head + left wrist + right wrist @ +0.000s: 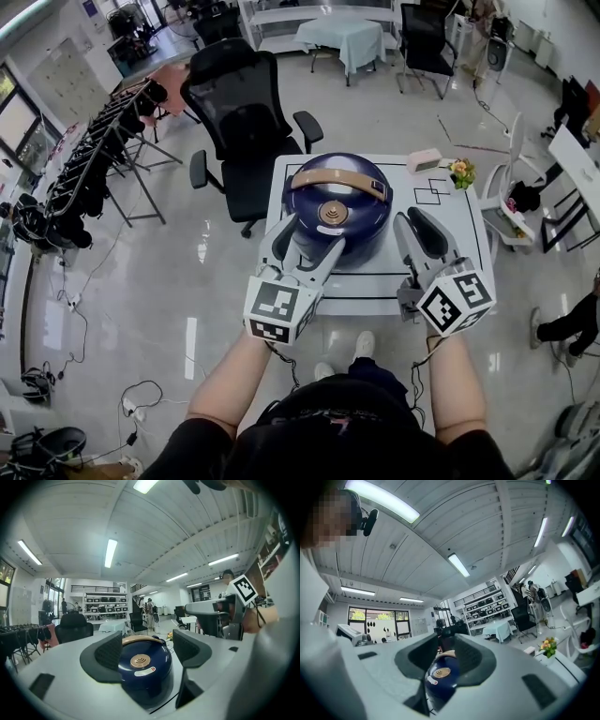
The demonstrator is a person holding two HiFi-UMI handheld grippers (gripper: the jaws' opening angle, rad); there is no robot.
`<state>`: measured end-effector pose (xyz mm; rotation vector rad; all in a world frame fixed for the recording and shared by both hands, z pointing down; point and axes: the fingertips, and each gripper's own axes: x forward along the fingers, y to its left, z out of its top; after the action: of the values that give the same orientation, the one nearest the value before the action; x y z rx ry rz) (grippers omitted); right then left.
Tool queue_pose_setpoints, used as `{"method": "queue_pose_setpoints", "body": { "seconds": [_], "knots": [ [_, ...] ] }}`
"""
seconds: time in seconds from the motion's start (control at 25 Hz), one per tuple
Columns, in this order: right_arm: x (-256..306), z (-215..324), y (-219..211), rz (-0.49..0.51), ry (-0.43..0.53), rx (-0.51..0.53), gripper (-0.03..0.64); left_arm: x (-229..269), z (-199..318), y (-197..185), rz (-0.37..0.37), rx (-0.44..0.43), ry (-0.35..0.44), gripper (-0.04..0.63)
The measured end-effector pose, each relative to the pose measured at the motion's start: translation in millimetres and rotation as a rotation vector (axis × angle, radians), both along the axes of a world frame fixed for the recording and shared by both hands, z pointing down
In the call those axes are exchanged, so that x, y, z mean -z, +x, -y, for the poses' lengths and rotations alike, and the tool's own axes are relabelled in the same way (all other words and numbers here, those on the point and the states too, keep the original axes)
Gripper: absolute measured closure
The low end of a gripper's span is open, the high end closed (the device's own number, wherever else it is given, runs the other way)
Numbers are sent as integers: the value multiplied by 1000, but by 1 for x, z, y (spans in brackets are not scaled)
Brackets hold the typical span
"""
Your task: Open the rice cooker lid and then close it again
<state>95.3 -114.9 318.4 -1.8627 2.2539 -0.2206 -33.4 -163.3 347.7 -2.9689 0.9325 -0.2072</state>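
Note:
A dark blue rice cooker (349,214) with a tan handle (336,180) stands in the middle of the white table (450,234), lid down. My left gripper (314,234) hovers at the cooker's front left, open, its fingertips just over the lid's edge and holding nothing. In the left gripper view the cooker (143,667) fills the gap between the left gripper (147,641) jaws. My right gripper (410,217) is to the right of the cooker, apart from it and open. In the right gripper view the cooker (440,677) shows through the narrower gap of the right gripper (446,644).
A black office chair (239,112) stands behind the table. A small pale box (424,159) and a bunch of flowers (460,172) sit at the table's back right corner. A rack of dark gear (89,159) lines the left. Someone's leg (562,323) shows at the right edge.

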Motion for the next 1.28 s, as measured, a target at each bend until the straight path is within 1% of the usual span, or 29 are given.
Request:
{"method": "queue_pose_setpoints", "body": {
  "seconds": [0.08, 0.16, 0.28, 0.4, 0.52, 0.76, 0.92, 1.04, 1.16, 1.28],
  "knots": [
    [-2, 9, 9, 7, -4, 9, 515, -1, 10, 8, 8, 14, 3, 270],
    [-4, 17, 20, 9, -10, 17, 515, -1, 21, 16, 31, 32, 22, 270],
    [-8, 32, 35, 15, -24, 31, 515, -5, 37, 27, 92, 52, 60, 270],
    [-14, 48, 47, 24, -34, 52, 515, -14, 51, 39, 152, 65, 75, 270],
    [-21, 65, 59, 37, -43, 84, 515, -25, 62, 55, 228, 72, 89, 270],
    [-34, 96, 71, 55, -57, 160, 515, -42, 82, 80, 391, 100, 166, 270],
    [-43, 110, 82, 63, -67, 205, 517, -55, 95, 95, 487, 113, 192, 270],
    [-47, 117, 86, 61, -71, 234, 517, -63, 104, 99, 555, 132, 212, 270],
    [-49, 119, 87, 53, -79, 262, 517, -68, 110, 99, 645, 154, 247, 270],
    [-52, 121, 88, 60, -91, 284, 543, -70, 114, 101, 736, 156, 294, 270]
  ]
}}
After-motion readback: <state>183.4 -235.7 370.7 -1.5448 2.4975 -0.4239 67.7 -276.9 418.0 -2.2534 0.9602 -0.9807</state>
